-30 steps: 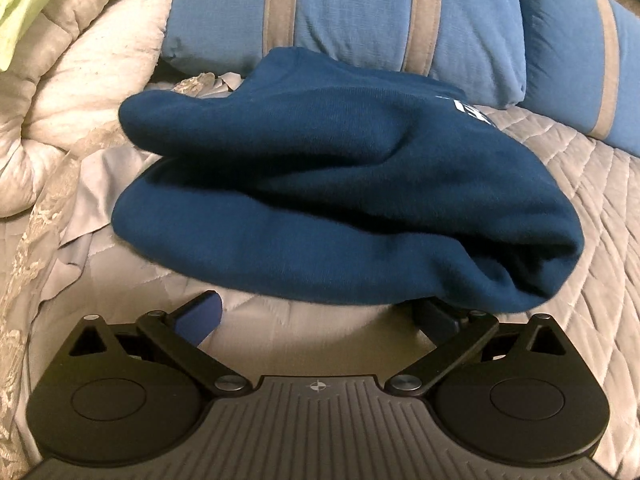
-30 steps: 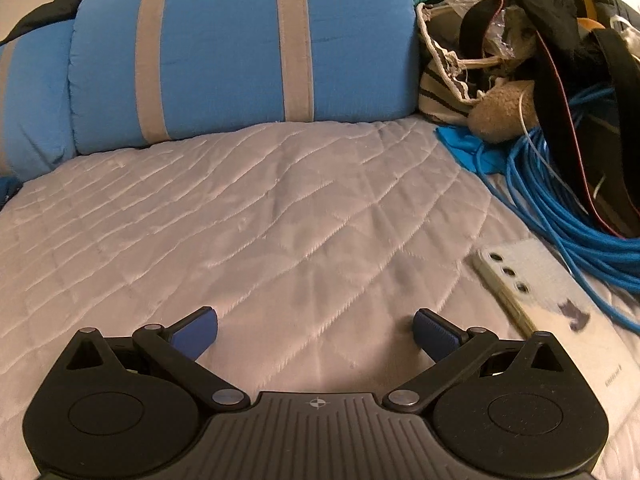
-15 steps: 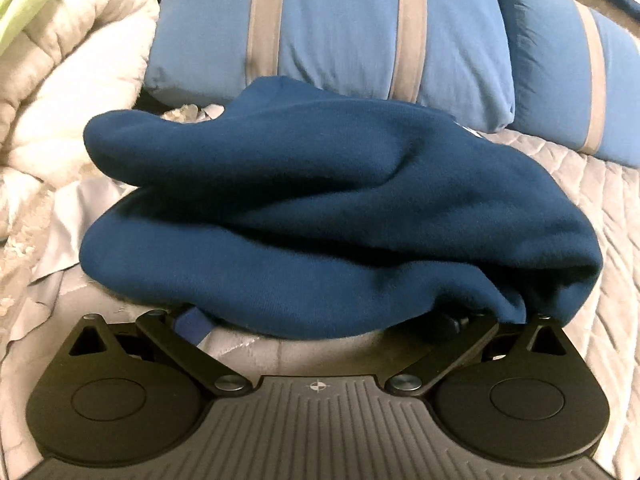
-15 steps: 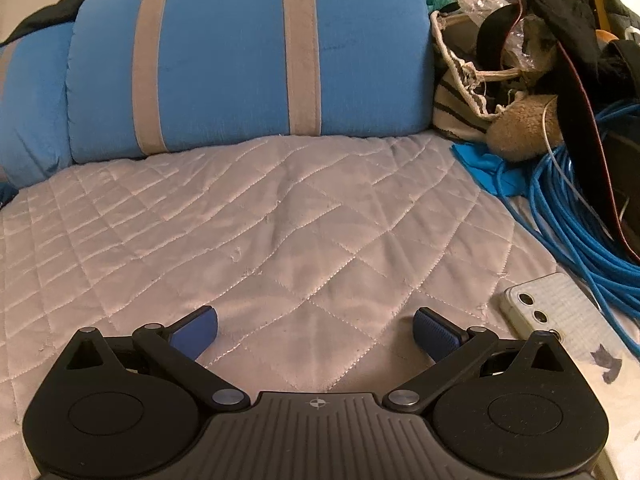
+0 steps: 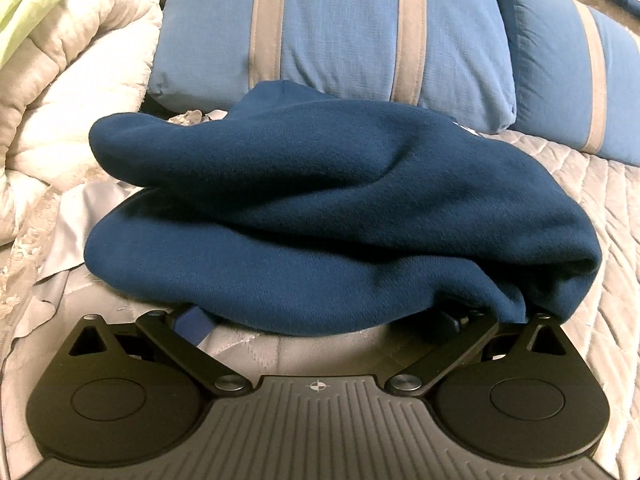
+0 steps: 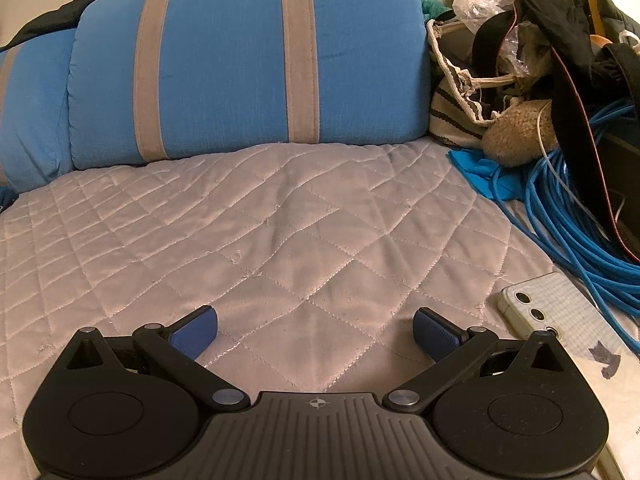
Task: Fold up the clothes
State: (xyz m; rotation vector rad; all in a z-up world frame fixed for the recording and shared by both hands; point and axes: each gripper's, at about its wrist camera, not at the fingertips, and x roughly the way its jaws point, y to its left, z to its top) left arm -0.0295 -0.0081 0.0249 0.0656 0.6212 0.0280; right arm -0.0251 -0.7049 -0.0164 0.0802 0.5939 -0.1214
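A navy blue sweatshirt [image 5: 312, 208] lies folded in a thick bundle on the quilted bed cover [image 5: 600, 208] in the left wrist view. My left gripper [image 5: 320, 326] is open, its fingers spread wide at the bundle's near edge. The fabric drapes over both fingertips; the left blue pad [image 5: 194, 322] peeks out, the right one is hidden. My right gripper [image 6: 316, 332] stands open over bare quilt [image 6: 280, 232] with nothing between its blue pads. No garment shows in the right wrist view.
Blue pillows with grey stripes [image 5: 332, 28] [image 6: 248, 64] line the back. A white comforter [image 5: 68, 92] is bunched at the left. On the right lie a phone [image 6: 560, 316], a coiled blue cable [image 6: 572, 220], bags and a plush toy [image 6: 516, 136].
My left gripper has moved in under the sweatshirt's near edge, so cloth now covers both fingertips. The right gripper has shifted slightly over the quilt and stays open.
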